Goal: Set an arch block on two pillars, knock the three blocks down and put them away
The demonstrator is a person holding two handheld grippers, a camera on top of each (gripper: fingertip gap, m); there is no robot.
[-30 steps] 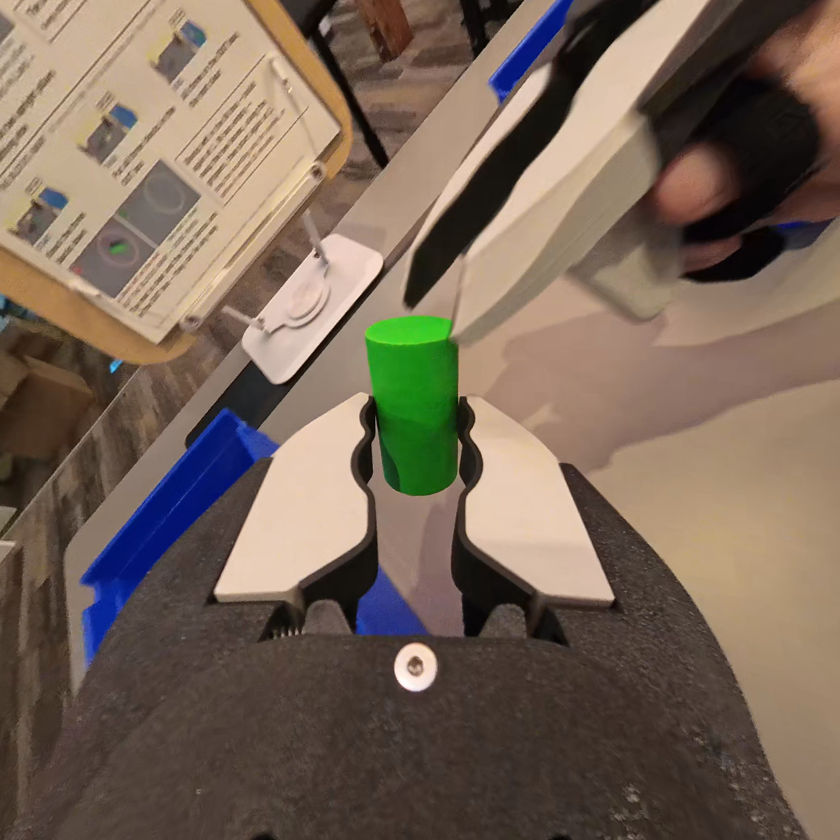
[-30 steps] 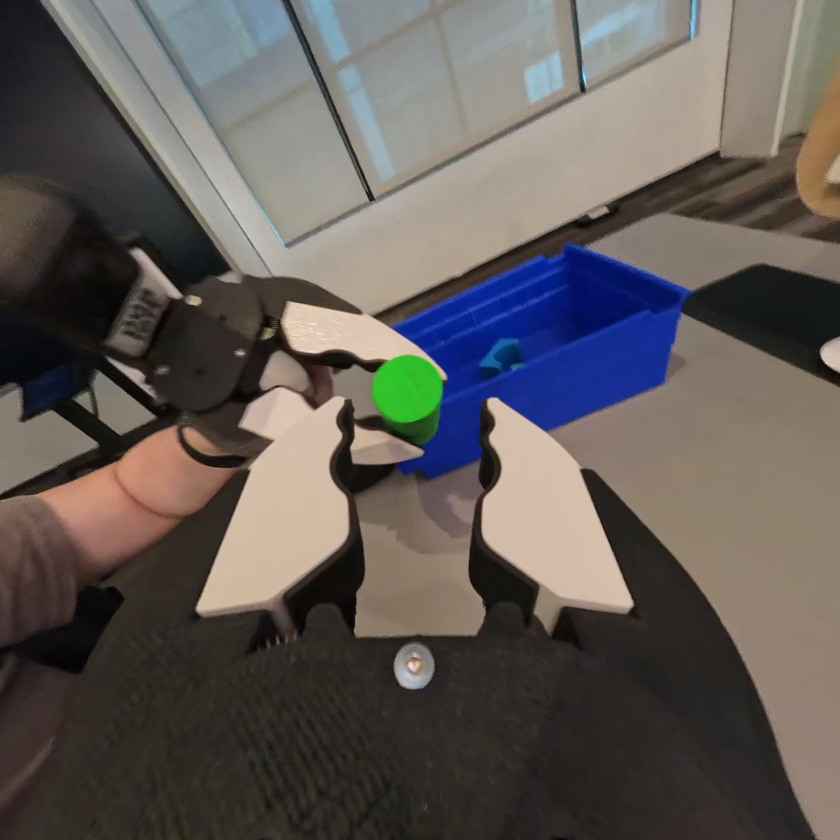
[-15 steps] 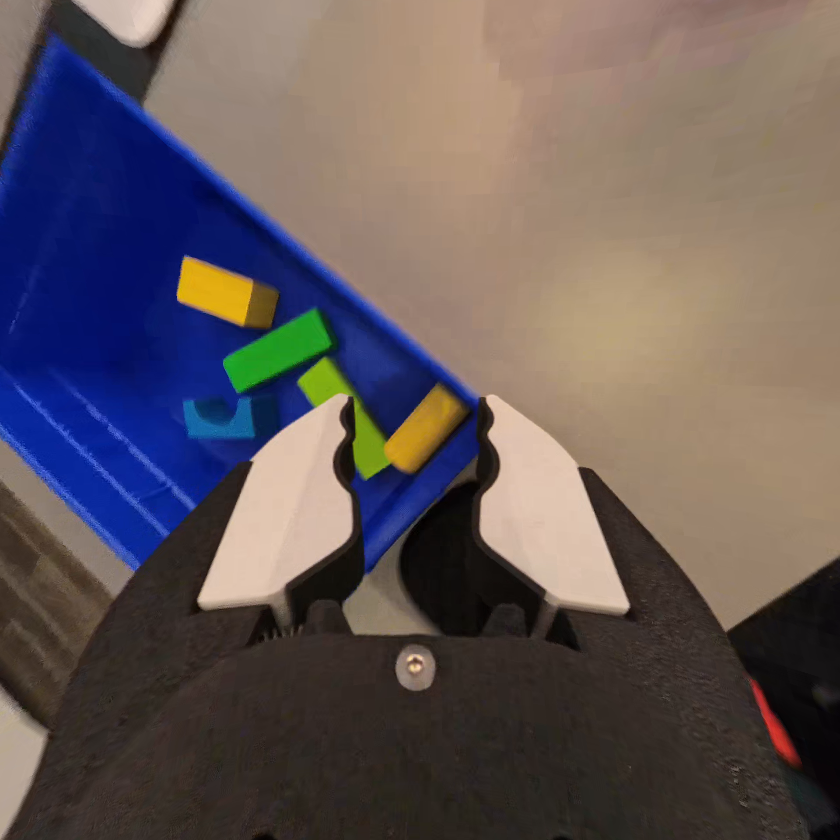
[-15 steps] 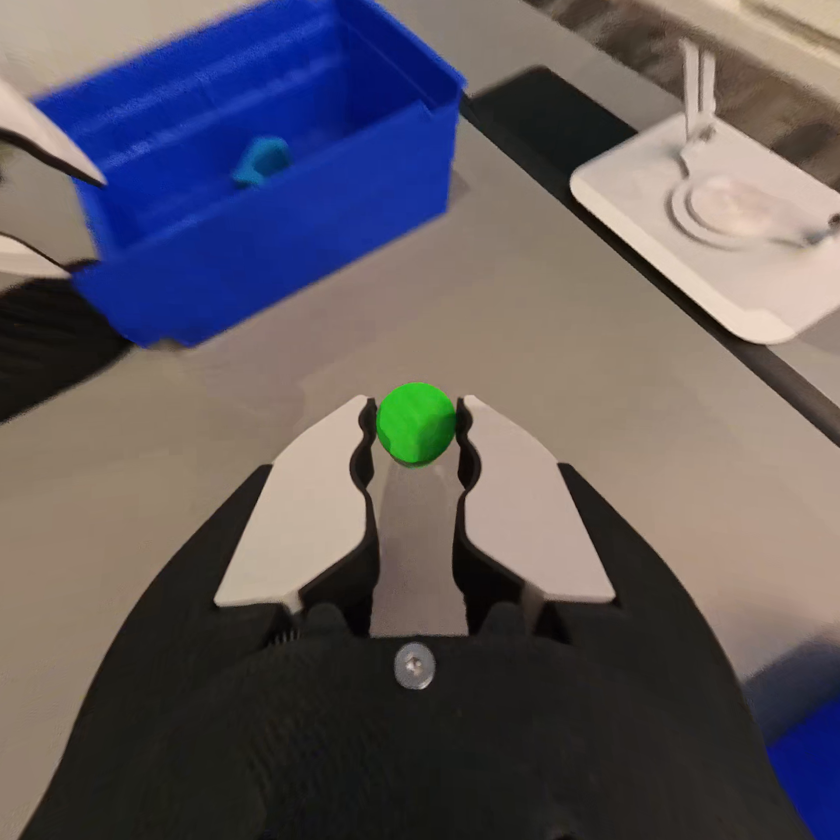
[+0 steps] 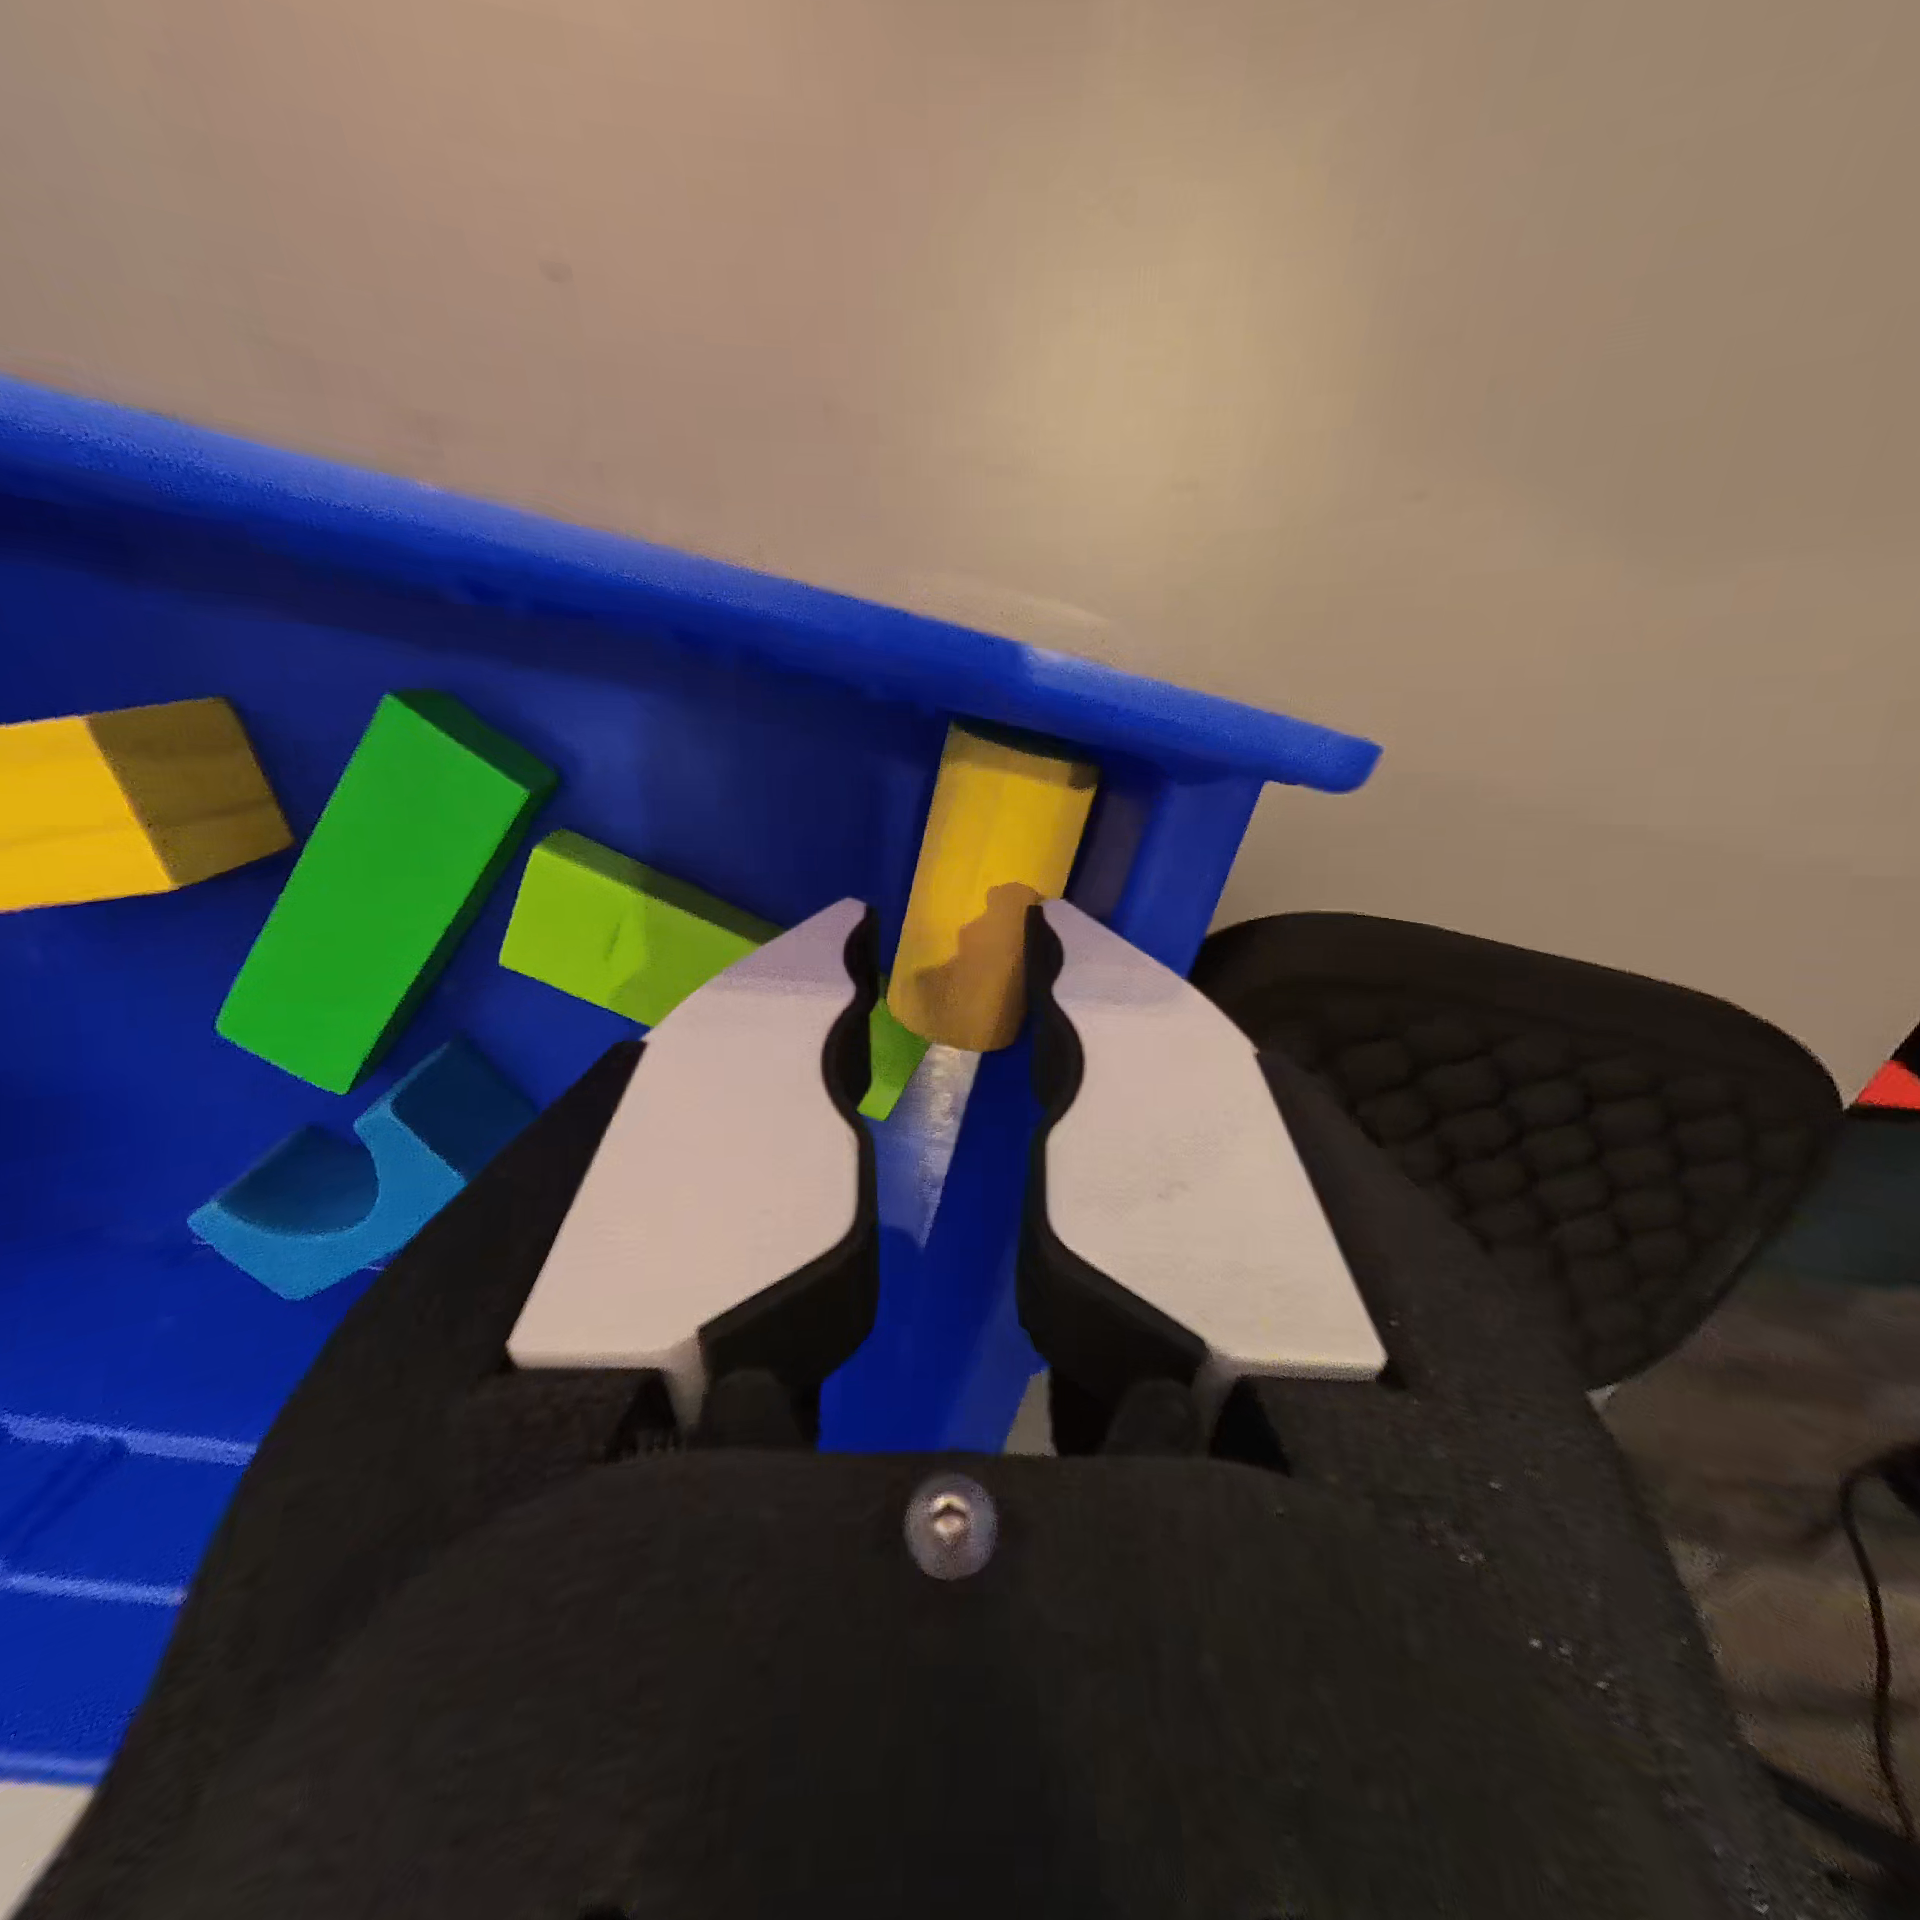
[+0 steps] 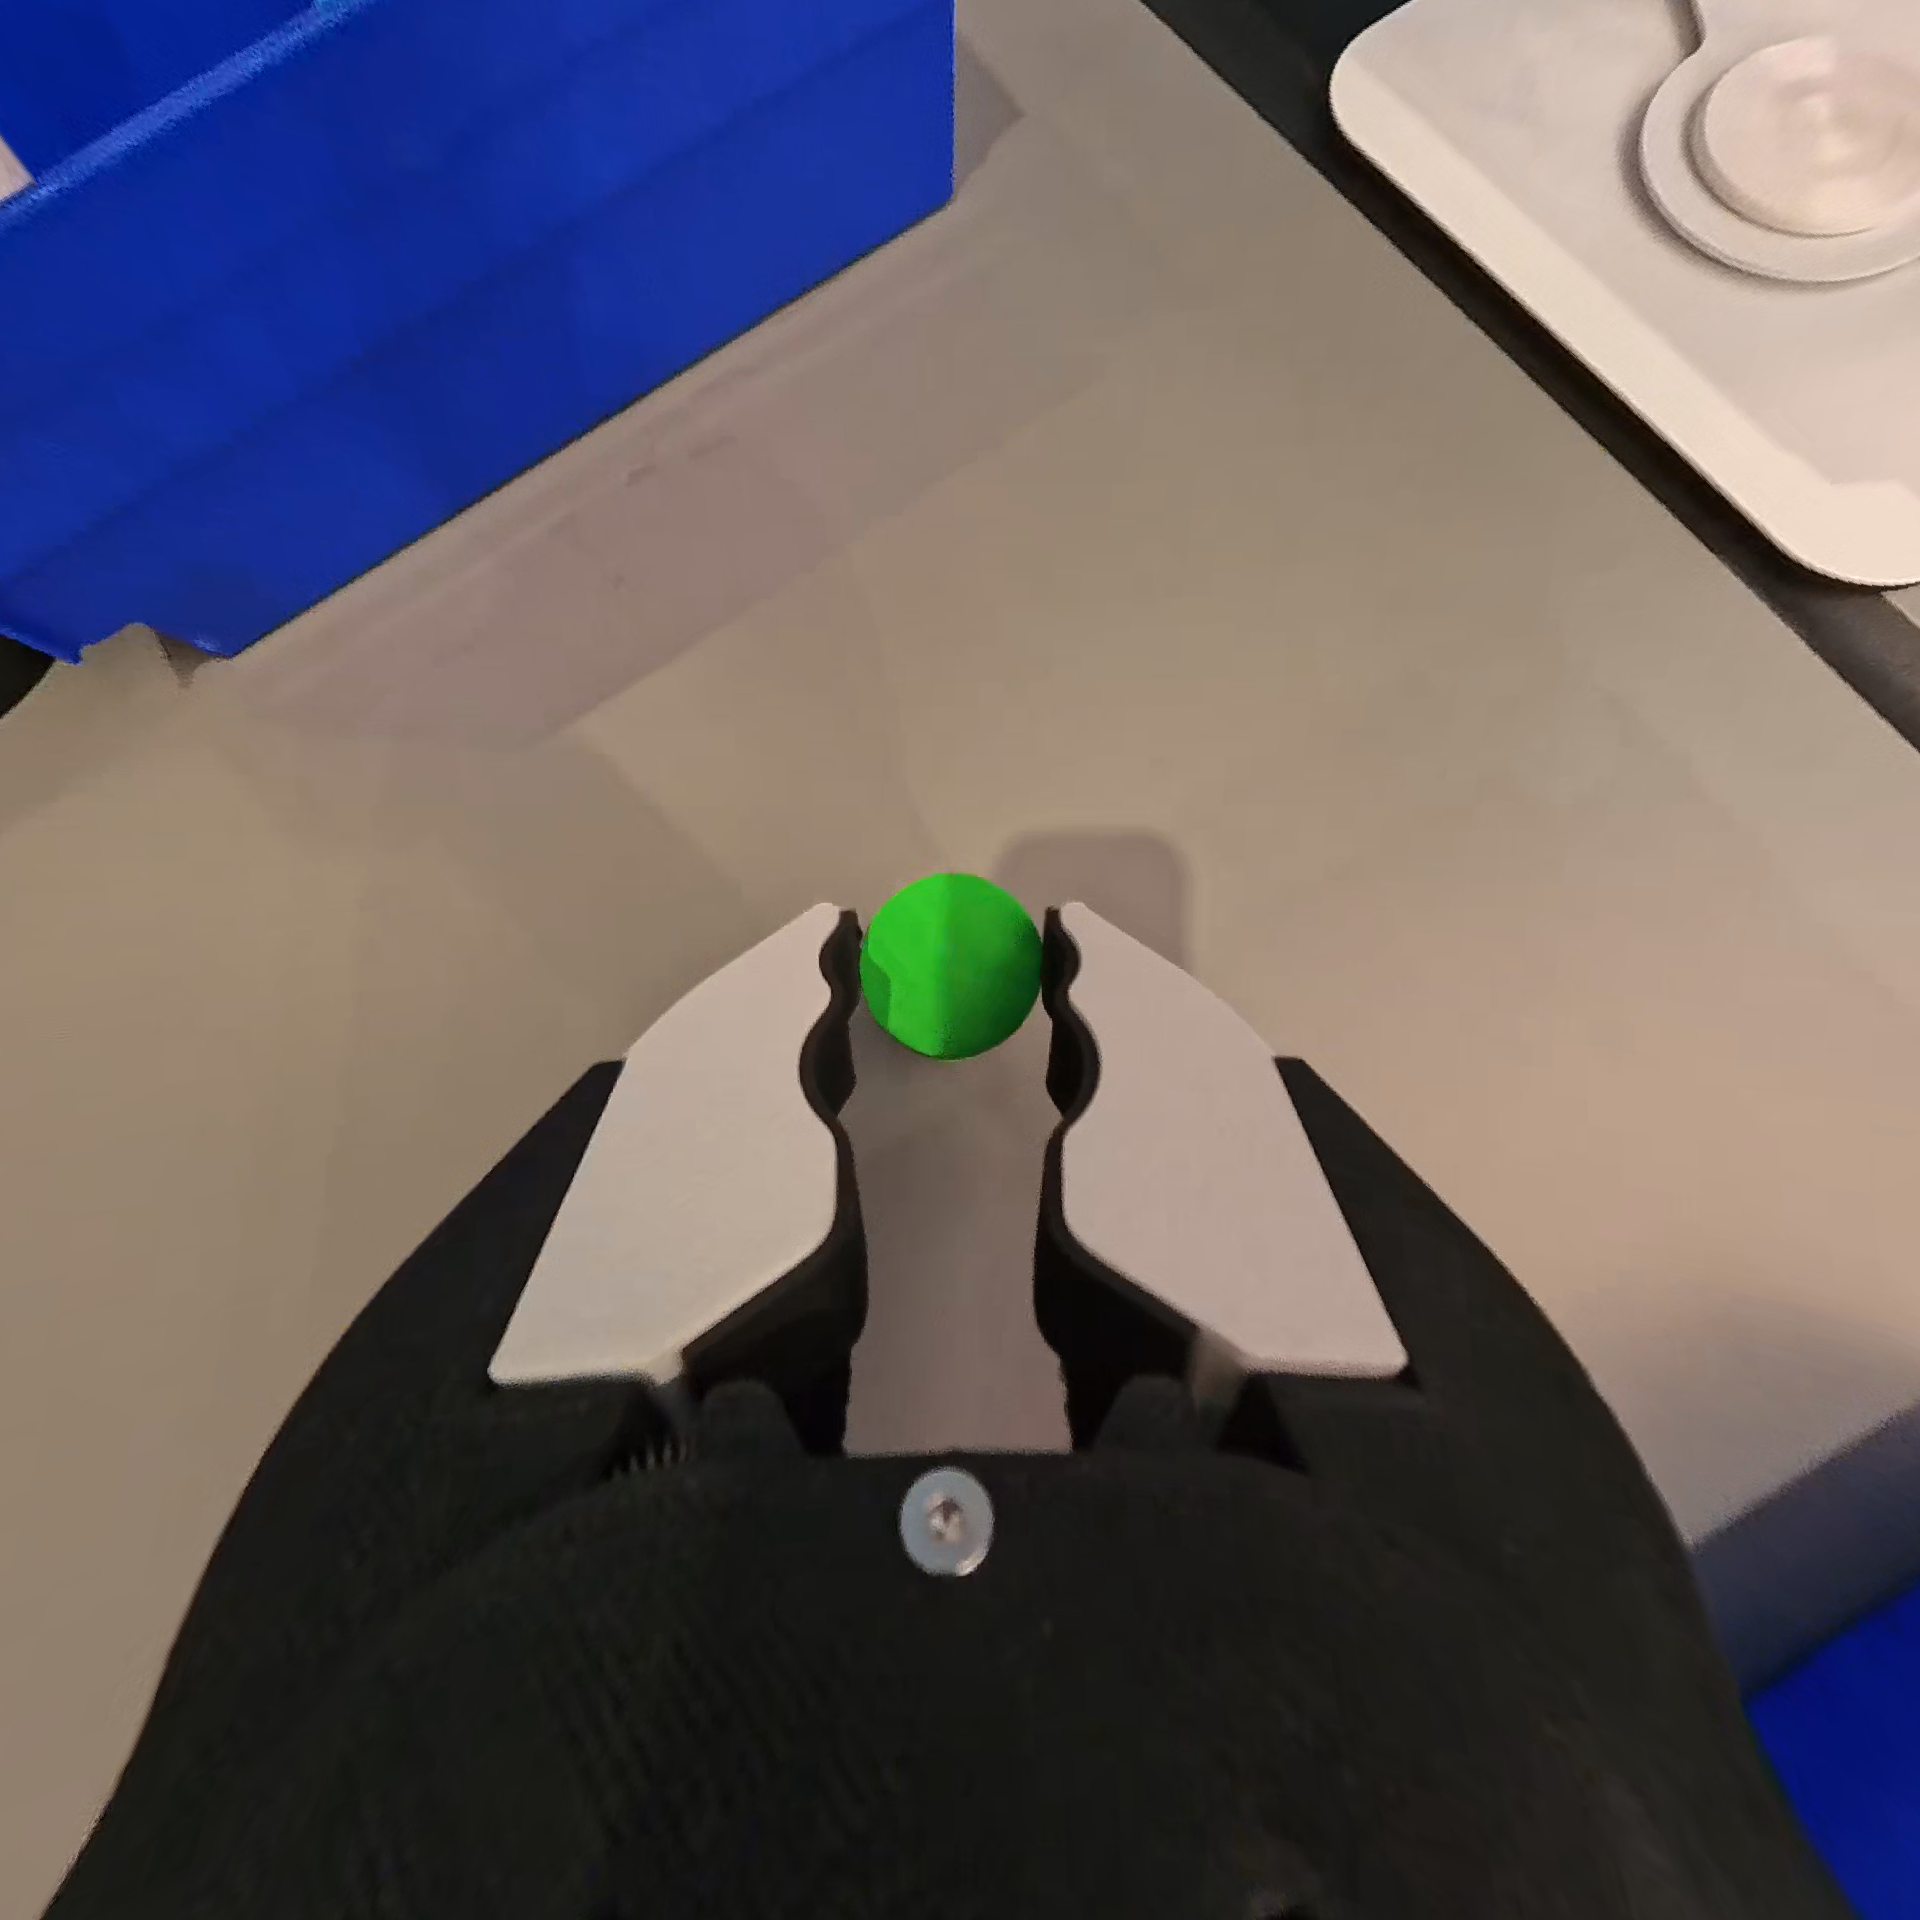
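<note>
The green cylinder (image 6: 951, 966) sits clamped between the fingertips of your right gripper (image 6: 951, 961), at the middle of the right wrist view; you see its round end face on, and the grey table (image 6: 1351, 779) lies beneath it. Whether the cylinder touches the table you cannot tell from this angle. At the upper left of that view stands the outer wall of a blue bin (image 6: 468, 260), well apart from the cylinder. At the upper right lies a white plate with a round raised disc (image 6: 1662, 260), on a dark strip at the table's edge.

In the left wrist view, your left gripper (image 5: 951, 935) points down into the blue bin (image 5: 727, 623), its fingers apart with nothing clamped between them. A yellow cylinder (image 5: 982, 894) lies in the bin's right corner against the wall, showing in the gap just past the fingertips; whether the fingers touch it you cannot tell. To its left, partly behind the left finger, lies a lime-green block (image 5: 623, 930). Further left sits a darker green rectangular block (image 5: 374, 894), tilted, and at the left edge of the frame a yellow rectangular block (image 5: 125, 800). The blue arch block (image 5: 332, 1195) lies at the lower left, curved cut-out facing up. At the right, outside the bin, there is a black padded object (image 5: 1558, 1122).
</note>
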